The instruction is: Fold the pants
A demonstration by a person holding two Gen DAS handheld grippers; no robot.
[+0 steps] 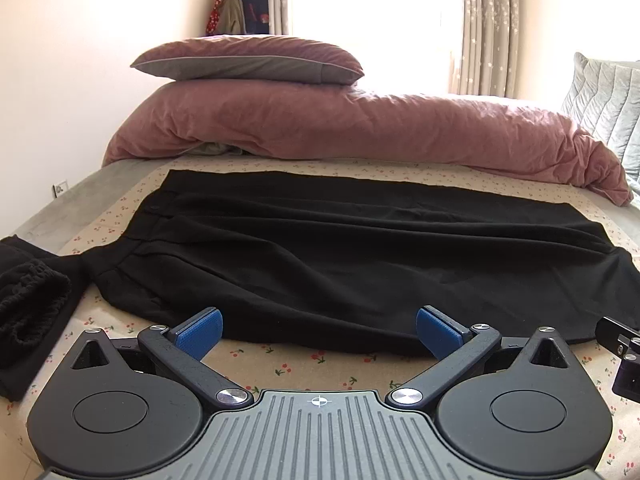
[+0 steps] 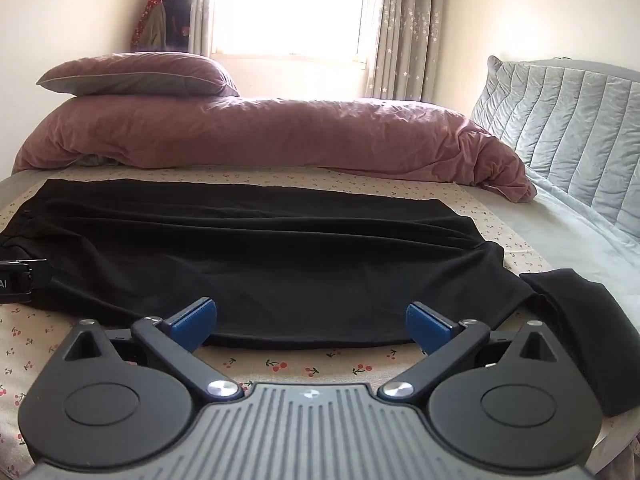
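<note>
Black pants lie spread flat across the flowered bedsheet, waistband at the left, legs running to the right; in the right wrist view the same pants fill the middle. My left gripper stands open just short of the pants' near edge, blue pads wide apart, nothing between them. My right gripper is open too, at the near hem of the pants, holding nothing. The other gripper's black body shows at the right edge and the left edge.
A folded dark knit garment lies at the left, another dark folded piece at the right. A rolled pink duvet with a pillow lies behind the pants. A grey quilted headboard stands right.
</note>
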